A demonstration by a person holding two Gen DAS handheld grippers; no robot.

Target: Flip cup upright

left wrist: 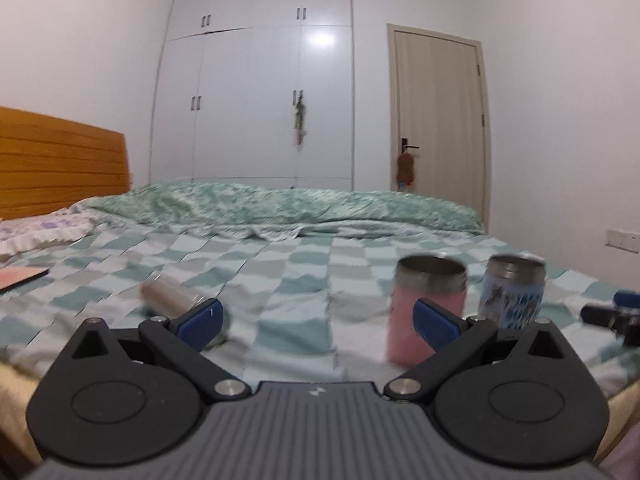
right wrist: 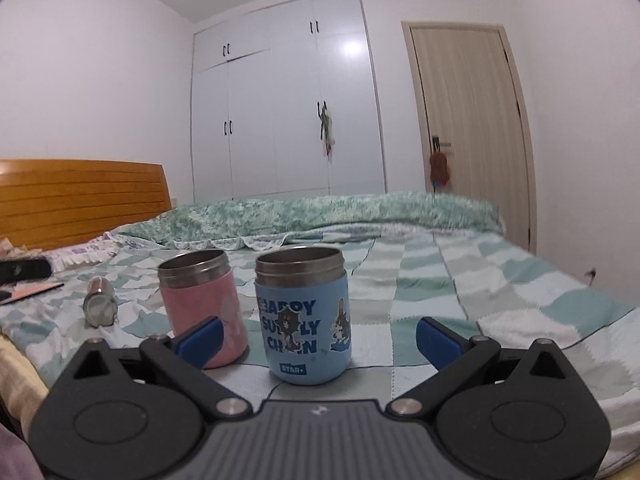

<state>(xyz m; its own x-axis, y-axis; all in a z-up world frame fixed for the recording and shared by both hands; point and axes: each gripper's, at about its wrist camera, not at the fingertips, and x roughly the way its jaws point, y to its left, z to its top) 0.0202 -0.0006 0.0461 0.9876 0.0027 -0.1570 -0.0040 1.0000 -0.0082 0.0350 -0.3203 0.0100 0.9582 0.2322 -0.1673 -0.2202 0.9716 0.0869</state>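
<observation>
A pink cup (left wrist: 424,312) and a blue printed cup (left wrist: 514,292) stand upright on the checkered bedspread (left wrist: 300,280), mouths up. A third, brownish metal cup (left wrist: 172,296) lies on its side to the left. My left gripper (left wrist: 318,324) is open and empty, its left finger in front of the lying cup, its right finger in front of the pink cup. In the right wrist view my right gripper (right wrist: 320,338) is open and empty, with the blue cup (right wrist: 306,320) between its fingers, the pink cup (right wrist: 202,304) beside it and the lying cup (right wrist: 100,302) further left.
A rumpled green quilt (left wrist: 280,208) lies across the far side of the bed. A pillow (left wrist: 44,228) and a flat pink item (left wrist: 20,276) are at the left by the wooden headboard (left wrist: 60,164). The other gripper's tip (left wrist: 612,316) shows at the right edge.
</observation>
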